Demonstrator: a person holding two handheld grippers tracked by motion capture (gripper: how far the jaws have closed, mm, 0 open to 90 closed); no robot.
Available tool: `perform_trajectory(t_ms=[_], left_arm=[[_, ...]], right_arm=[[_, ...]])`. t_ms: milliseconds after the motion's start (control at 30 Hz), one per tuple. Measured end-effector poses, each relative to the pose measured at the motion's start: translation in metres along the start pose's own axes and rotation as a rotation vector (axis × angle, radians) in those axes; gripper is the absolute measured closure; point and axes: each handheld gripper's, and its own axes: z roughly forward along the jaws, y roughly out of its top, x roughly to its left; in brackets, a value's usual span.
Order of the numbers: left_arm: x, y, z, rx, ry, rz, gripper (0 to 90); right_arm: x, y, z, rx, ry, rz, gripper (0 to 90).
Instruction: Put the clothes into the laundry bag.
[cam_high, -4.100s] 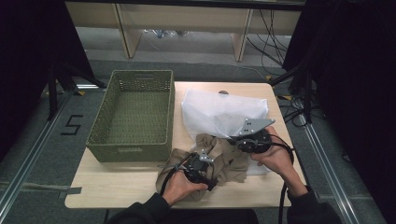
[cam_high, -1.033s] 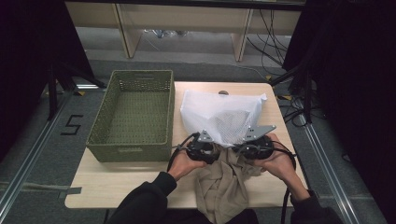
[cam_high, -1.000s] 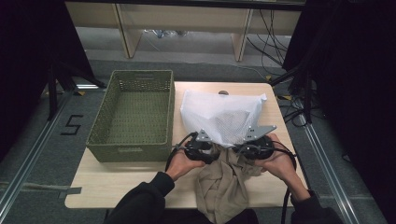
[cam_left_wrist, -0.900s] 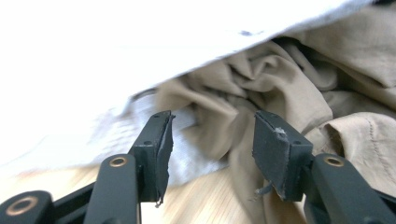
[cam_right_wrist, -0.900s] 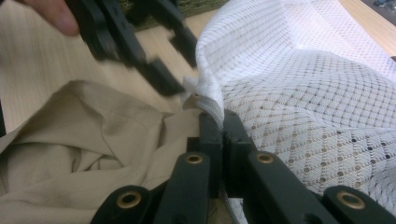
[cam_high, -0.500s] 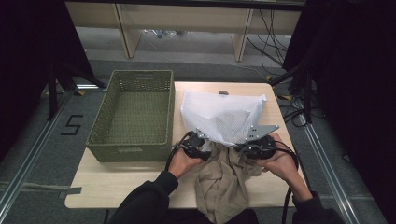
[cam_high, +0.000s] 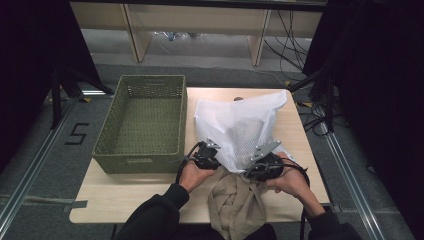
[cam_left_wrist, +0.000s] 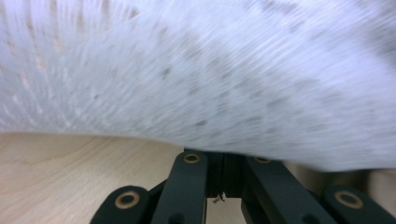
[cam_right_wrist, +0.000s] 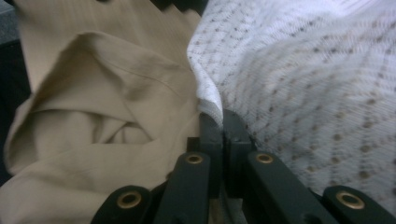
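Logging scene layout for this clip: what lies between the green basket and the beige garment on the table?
In the high view, the left gripper and the hand holding it sit between the green basket and the beige garment, on the wooden table.

You have one green basket (cam_high: 141, 125), one white mesh bag (cam_high: 240, 127), one tan garment (cam_high: 235, 207) and two grippers: left gripper (cam_high: 206, 156), right gripper (cam_high: 262, 165).

Basket (cam_high: 142, 122) left of mesh bag (cam_high: 240, 125); garment (cam_high: 235, 205) in front.
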Motion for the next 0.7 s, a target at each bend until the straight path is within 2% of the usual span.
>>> perform_trajectory(t_ms=[33,67,100,133,200,267,300,400,467,500,533,567,600,633,667,700], left_arm=[[-0.001,-0.001,-0.002,0.003,-0.007,0.004,89.2],[-0.003,-0.002,-0.004,0.005,-0.013,0.011,89.2],[-0.005,-0.003,-0.005,0.009,-0.003,0.016,89.3],[-0.006,-0.005,-0.007,0.014,-0.006,0.039,89.3],[-0.008,-0.007,-0.009,0.021,-0.007,0.050,89.4],[-0.010,-0.011,-0.012,0.027,-0.016,0.070,89.5],[-0.012,-0.013,-0.013,0.026,-0.018,0.074,89.5],[-0.016,-0.020,-0.020,0.039,-0.036,0.103,89.6],[-0.019,-0.026,-0.027,0.042,-0.026,0.126,89.6],[-0.020,-0.029,-0.030,0.053,-0.019,0.140,89.6],[-0.022,-0.033,-0.034,0.057,-0.029,0.144,89.6],[-0.022,-0.036,-0.038,0.043,-0.004,0.146,89.6],[-0.021,-0.038,-0.042,0.046,-0.016,0.160,89.7],[-0.022,-0.041,-0.045,0.045,-0.031,0.141,89.7],[-0.022,-0.044,-0.049,0.039,-0.021,0.145,89.7],[-0.022,-0.046,-0.053,0.045,-0.029,0.157,89.7]], right_arm=[[-0.001,0.000,0.004,0.008,-0.002,0.001,89.9],[-0.002,0.001,0.009,0.004,-0.023,0.001,89.9],[-0.004,0.002,0.011,0.018,-0.041,0.002,90.0],[-0.005,0.003,0.015,0.024,-0.061,0.002,90.0],[-0.008,0.006,0.020,0.038,-0.114,-0.022,90.0],[-0.012,0.009,0.024,0.056,-0.168,-0.022,90.0],[-0.015,0.011,0.026,0.052,-0.200,-0.032,90.0],[-0.024,0.019,0.030,0.036,-0.246,-0.016,90.0],[-0.031,0.025,0.035,0.028,-0.271,-0.017,90.0],[-0.035,0.029,0.036,0.038,-0.264,-0.010,90.0],[-0.039,0.031,0.040,0.035,-0.282,-0.005,90.0],[-0.047,0.034,0.042,0.026,-0.271,-0.045,90.0],[-0.049,0.037,0.044,0.018,-0.279,0.007,90.0],[-0.054,0.039,0.045,0.013,-0.281,0.024,90.0],[-0.060,0.042,0.046,0.015,-0.292,0.019,90.0],[-0.067,0.045,0.048,0.015,-0.295,0.019,90.0]])
